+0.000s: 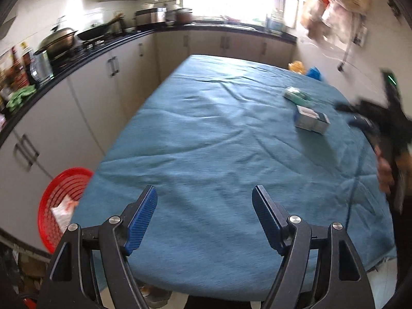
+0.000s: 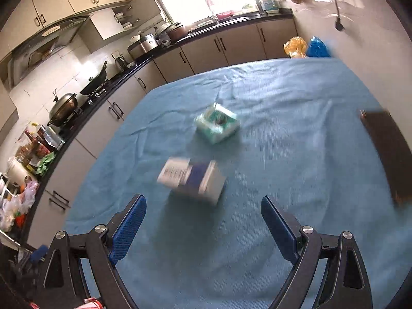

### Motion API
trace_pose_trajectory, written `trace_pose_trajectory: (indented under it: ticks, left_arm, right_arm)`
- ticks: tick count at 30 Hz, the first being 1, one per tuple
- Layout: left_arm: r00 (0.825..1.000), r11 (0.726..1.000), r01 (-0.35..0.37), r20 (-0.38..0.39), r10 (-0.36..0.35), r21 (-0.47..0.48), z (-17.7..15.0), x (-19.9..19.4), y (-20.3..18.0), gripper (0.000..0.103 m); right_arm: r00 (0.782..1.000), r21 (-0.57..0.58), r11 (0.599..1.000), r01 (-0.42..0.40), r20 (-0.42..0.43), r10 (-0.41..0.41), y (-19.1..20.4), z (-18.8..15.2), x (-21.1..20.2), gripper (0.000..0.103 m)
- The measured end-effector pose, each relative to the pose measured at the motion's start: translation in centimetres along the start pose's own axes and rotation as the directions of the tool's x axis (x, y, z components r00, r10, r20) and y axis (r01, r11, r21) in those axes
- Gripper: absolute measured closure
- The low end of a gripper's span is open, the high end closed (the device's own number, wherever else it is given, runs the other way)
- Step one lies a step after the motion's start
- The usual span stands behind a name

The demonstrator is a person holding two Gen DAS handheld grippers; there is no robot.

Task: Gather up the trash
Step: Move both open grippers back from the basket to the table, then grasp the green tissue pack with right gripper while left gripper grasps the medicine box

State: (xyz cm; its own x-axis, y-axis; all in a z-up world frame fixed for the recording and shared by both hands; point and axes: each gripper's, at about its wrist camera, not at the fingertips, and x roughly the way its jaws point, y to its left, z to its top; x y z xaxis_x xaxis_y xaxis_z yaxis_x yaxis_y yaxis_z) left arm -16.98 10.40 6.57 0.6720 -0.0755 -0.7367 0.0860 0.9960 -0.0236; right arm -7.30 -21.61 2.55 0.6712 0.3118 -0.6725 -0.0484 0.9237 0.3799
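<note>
Two small cartons lie on the blue tablecloth (image 2: 296,154). A blue-and-white box (image 2: 191,180) lies just ahead of my right gripper (image 2: 203,206), which is open and empty above the cloth. A green-and-white box (image 2: 217,126) lies beyond it. In the left wrist view the same blue-and-white box (image 1: 312,121) and green box (image 1: 297,95) sit far right. My left gripper (image 1: 204,198) is open and empty over the near cloth (image 1: 206,141). A red basket (image 1: 61,203) stands on the floor left of the table, with white wrappers inside. The right gripper (image 1: 370,118) shows blurred at right.
Kitchen counters (image 1: 85,51) with pots, a wok and bottles run along the left and back. Yellow and blue bags (image 2: 306,47) sit beyond the table's far corner. A dark flat object (image 2: 386,152) lies at the table's right edge. Bags hang on the right wall.
</note>
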Motion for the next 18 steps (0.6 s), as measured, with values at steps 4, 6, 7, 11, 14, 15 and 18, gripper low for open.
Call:
trace_pose_trajectory:
  ticks: [4,6,7,11,14,15,18]
  left_arm:
    - [1.0,0.999,0.019,-0.012,-0.019,0.044,0.3,0.8,-1.4,0.028]
    - [1.0,0.998,0.025,-0.017,-0.024,0.063,0.5,1.2,-1.9,0.028]
    - [0.999,0.997,0.03,-0.017,-0.029,0.075,0.6,1.3,-2.0,0.028]
    - [1.0,0.995,0.028,-0.01,-0.028,0.099,1.4,2.0,-2.1,0.028]
    - [0.999,0.996,0.045,-0.018,-0.044,0.082,2.3,2.7,-2.0,0.028]
    - [0.999,0.996,0.049,-0.022,-0.047,0.077,2.6,2.9,-1.9,0.028]
    - [0.999,0.996,0.048,-0.025,-0.046,0.07,4.0,3.6,-2.1,0.028]
  right_arm:
    - [0.998,-0.058,0.998,0.013,-0.057,-0.017,-0.4,4.6,3.9,0.009]
    - [0.993,-0.097,0.994,0.046,-0.101,-0.056,-0.3,6.8,6.7,0.009]
    - [0.992,-0.115,0.992,0.058,-0.108,-0.071,-0.3,7.4,7.6,0.009]
    - [0.974,-0.198,0.975,0.097,-0.182,-0.134,0.0,9.6,11.9,0.009]
    - [0.964,-0.228,0.966,0.121,-0.205,-0.17,0.0,10.2,14.2,0.009]
    - [0.964,-0.23,0.965,0.123,-0.204,-0.172,0.0,10.2,14.5,0.011]
    - [0.966,-0.2,0.972,0.12,-0.204,-0.161,-0.2,10.0,14.6,0.041]
